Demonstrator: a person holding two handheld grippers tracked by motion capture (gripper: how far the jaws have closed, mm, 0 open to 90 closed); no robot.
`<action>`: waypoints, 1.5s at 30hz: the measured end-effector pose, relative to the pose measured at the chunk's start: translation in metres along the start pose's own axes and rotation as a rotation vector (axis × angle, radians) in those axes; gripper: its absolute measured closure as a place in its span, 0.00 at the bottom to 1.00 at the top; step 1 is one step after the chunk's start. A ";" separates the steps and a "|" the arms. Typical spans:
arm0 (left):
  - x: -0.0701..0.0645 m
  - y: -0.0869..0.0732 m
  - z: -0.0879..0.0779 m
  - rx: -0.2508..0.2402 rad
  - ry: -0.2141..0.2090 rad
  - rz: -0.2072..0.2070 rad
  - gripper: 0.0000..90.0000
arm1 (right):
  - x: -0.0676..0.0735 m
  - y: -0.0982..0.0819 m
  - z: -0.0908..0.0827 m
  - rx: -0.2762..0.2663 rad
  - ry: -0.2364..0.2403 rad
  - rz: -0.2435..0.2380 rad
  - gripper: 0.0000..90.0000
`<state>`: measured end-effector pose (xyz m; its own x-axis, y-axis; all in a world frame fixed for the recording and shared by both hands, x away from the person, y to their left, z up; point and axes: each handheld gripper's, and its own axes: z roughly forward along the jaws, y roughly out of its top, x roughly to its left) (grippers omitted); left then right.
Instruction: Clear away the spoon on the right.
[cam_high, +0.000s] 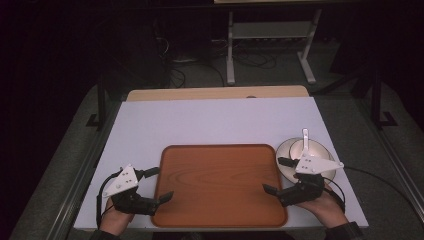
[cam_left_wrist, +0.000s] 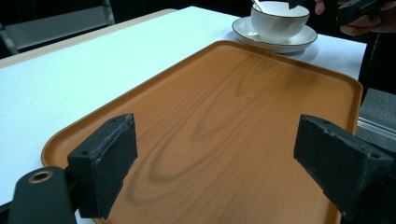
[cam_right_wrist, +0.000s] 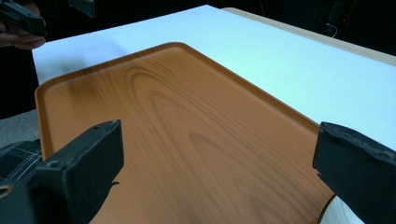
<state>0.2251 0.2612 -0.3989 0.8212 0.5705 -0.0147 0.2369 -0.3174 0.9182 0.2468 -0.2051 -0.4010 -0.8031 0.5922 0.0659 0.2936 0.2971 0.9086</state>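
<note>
White surface (cam_high: 210, 120) at frame centre. Lying on it: a bare wood-grain tray (cam_high: 220, 184), lower centre, and a white saucer (cam_high: 285, 156), lower right, touching or just beside the tray's right rim.

The person's left hand (cam_high: 114, 218) enters at seven o'clock, holding the black two-jaw left gripper (cam_high: 160, 183) with jaws spread wide, aimed toward three o'clock. At five o'clock, the right hand (cam_high: 327, 207) holds the right gripper (cam_high: 274, 175), jaws likewise parted, aimed toward nine o'clock.

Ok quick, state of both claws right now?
Left claw: open, holding nothing, at the tray's left edge.
Right claw: open, holding nothing, at its right edge.
</note>
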 end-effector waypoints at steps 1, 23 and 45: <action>0.000 0.000 0.000 0.000 0.000 0.000 0.14 | 0.000 0.000 0.000 0.000 0.001 0.000 0.02; 0.001 -0.001 0.000 0.000 -0.004 -0.005 0.14 | -0.015 0.010 -0.001 0.023 -0.053 0.008 0.02; 0.001 -0.001 -0.001 0.000 -0.001 -0.004 0.14 | -0.038 0.028 -0.006 0.019 -0.100 0.008 0.02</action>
<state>0.2254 0.2623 -0.3992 0.8208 0.5709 -0.0183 0.2399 -0.3155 0.9181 0.2824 -0.2232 -0.3754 -0.7455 0.6658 0.0308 0.3103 0.3058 0.9001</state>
